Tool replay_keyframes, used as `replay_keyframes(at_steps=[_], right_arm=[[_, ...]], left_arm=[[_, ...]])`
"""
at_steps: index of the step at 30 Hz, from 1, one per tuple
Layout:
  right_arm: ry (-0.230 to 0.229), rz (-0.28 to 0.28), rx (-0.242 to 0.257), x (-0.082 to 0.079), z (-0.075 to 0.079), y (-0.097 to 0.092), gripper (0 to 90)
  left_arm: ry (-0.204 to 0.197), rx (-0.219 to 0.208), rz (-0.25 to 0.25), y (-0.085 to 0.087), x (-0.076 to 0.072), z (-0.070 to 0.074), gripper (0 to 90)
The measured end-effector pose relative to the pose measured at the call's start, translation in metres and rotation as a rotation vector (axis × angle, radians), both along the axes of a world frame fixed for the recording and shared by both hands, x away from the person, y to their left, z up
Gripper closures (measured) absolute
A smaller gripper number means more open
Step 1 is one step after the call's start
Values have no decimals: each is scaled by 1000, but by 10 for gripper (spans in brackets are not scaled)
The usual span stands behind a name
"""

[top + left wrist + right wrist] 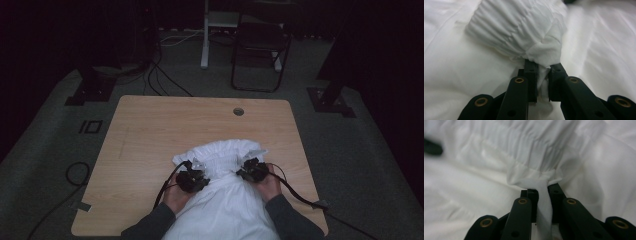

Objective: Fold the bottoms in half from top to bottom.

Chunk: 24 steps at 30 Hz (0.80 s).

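Observation:
A white garment point(225, 170) with a gathered elastic band lies on the near half of the wooden table point(150, 130) and hangs over its front edge. My left gripper point(196, 167) is shut on a bunched fold of the band at the garment's left side. In the left gripper view the fabric point(524, 32) is pinched between the black jaws of that gripper point(543, 75). My right gripper point(248, 167) is shut on the band at the right side. The right gripper view shows a strip of the cloth point(534, 157) pressed between the jaws of that gripper point(543, 192).
The table has a round cable hole point(238, 111) near its far edge. A dark chair point(260, 45) and a white stand leg point(204, 35) are on the carpet beyond the table. Cables point(160, 80) lie on the floor at the far left.

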State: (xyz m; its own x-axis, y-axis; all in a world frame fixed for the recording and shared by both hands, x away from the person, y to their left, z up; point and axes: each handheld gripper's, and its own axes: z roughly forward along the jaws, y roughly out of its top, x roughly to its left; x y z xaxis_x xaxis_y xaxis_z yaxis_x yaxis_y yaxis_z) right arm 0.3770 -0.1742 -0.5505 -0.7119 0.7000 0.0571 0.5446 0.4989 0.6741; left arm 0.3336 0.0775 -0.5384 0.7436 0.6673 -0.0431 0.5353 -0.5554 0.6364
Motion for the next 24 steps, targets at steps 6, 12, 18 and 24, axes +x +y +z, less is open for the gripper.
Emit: replay_keyframes(at_steps=[6,12,18,24], right_arm=[[4,-40,2,29,2,21,830],[-16,-55,46,49,-1,35,823],[-20,-118,31,85,2,32,817],[-8,-188,27,113,4,29,814]], left_arm=[[-49,92,48,17,44,1,817],[-64,141,96,26,99,6,820],[-75,141,120,14,129,6,820],[-73,112,166,8,146,6,820]])
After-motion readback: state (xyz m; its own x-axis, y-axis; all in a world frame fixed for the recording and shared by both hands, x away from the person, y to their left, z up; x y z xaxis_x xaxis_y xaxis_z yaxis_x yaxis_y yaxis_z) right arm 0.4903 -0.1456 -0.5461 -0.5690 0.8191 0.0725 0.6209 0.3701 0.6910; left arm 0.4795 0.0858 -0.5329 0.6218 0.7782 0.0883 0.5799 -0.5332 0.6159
